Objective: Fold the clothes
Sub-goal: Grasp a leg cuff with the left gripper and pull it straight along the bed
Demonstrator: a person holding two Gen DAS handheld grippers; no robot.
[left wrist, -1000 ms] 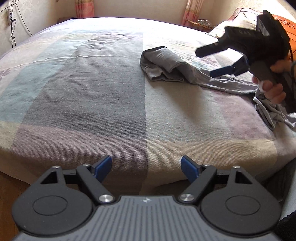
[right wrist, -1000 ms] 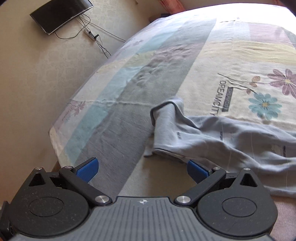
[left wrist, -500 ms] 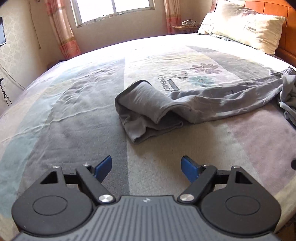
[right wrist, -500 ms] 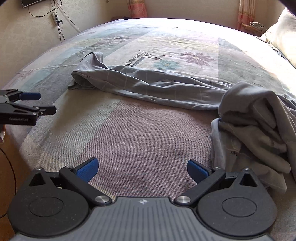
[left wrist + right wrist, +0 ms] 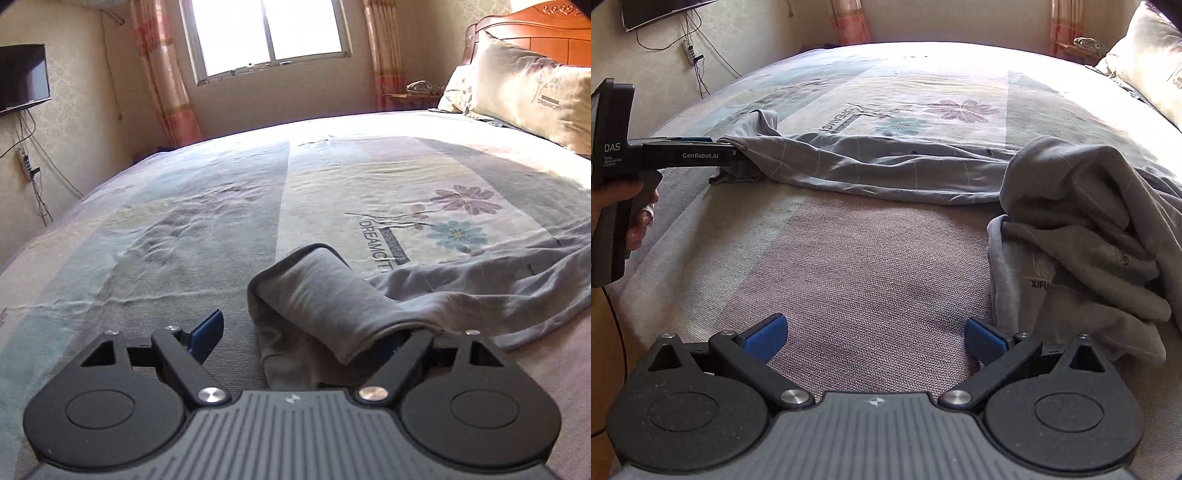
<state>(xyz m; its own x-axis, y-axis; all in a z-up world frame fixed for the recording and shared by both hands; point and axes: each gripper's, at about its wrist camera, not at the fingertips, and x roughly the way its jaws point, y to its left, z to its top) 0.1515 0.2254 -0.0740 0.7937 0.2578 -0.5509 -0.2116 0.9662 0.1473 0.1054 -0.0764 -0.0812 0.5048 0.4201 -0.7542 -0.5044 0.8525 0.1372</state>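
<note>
A grey garment (image 5: 886,173) lies stretched across the bed, one end rumpled in a heap (image 5: 1082,236) at the right. Its other end, a folded-over cuff (image 5: 325,299), lies between the open fingers of my left gripper (image 5: 303,332); the cloth covers the right fingertip. In the right wrist view the left gripper (image 5: 733,153) reaches that end of the garment from the left. My right gripper (image 5: 873,338) is open and empty, low over the bedspread, just left of the rumpled heap.
The bed (image 5: 871,266) has a striped bedspread with flowers and lettering. A pillow (image 5: 532,96) and wooden headboard (image 5: 535,29) stand at the right. A window (image 5: 266,33), curtains and a wall television (image 5: 22,81) lie beyond. The bed's near edge is below the right gripper.
My left gripper has moved forward and down so that the garment's folded end now lies between its fingers. My right gripper has stayed near the rumpled heap, both grippers still open.
</note>
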